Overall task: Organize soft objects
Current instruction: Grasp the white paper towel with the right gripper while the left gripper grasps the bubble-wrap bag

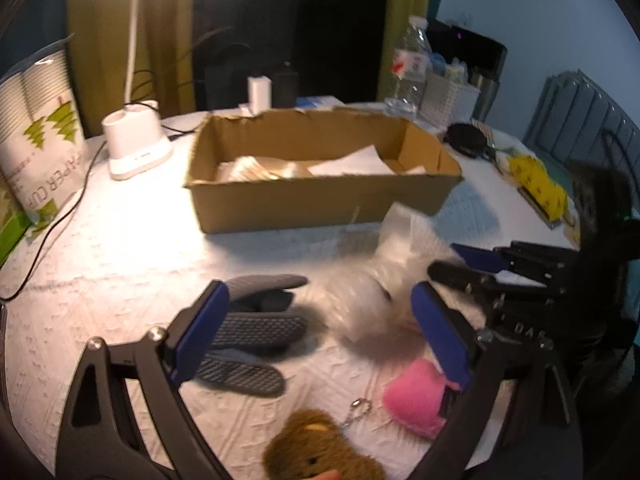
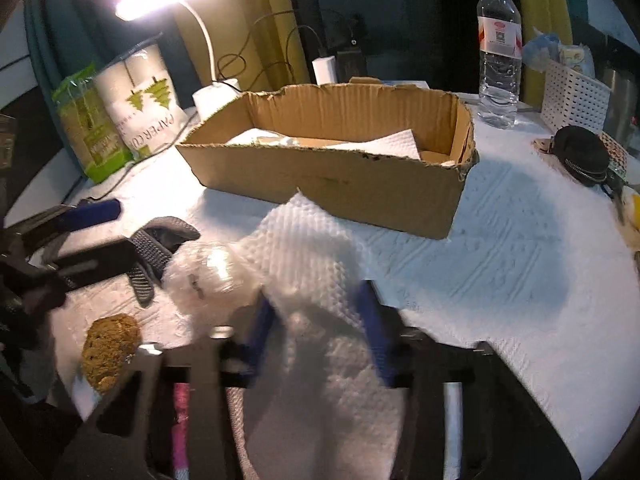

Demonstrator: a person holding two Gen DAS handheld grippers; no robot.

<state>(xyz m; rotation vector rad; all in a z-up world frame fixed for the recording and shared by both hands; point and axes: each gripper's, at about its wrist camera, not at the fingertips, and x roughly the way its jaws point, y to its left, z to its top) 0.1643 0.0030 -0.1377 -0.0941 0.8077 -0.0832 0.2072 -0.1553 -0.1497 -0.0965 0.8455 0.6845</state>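
Observation:
My right gripper is shut on a white bubble-wrap bundle, held just above the table in front of the cardboard box; the bundle shows blurred in the left wrist view. My left gripper is open and empty, low over the table. Between and beyond its fingers lie grey grippy gloves. A pink plush lies by its right finger and a brown plush bear sits at the bottom. The box holds white paper.
A white desk lamp and a paper-cup pack stand at the left. A water bottle, a white basket and a black pouch stand at the right. A yellow cloth lies at the table's right edge.

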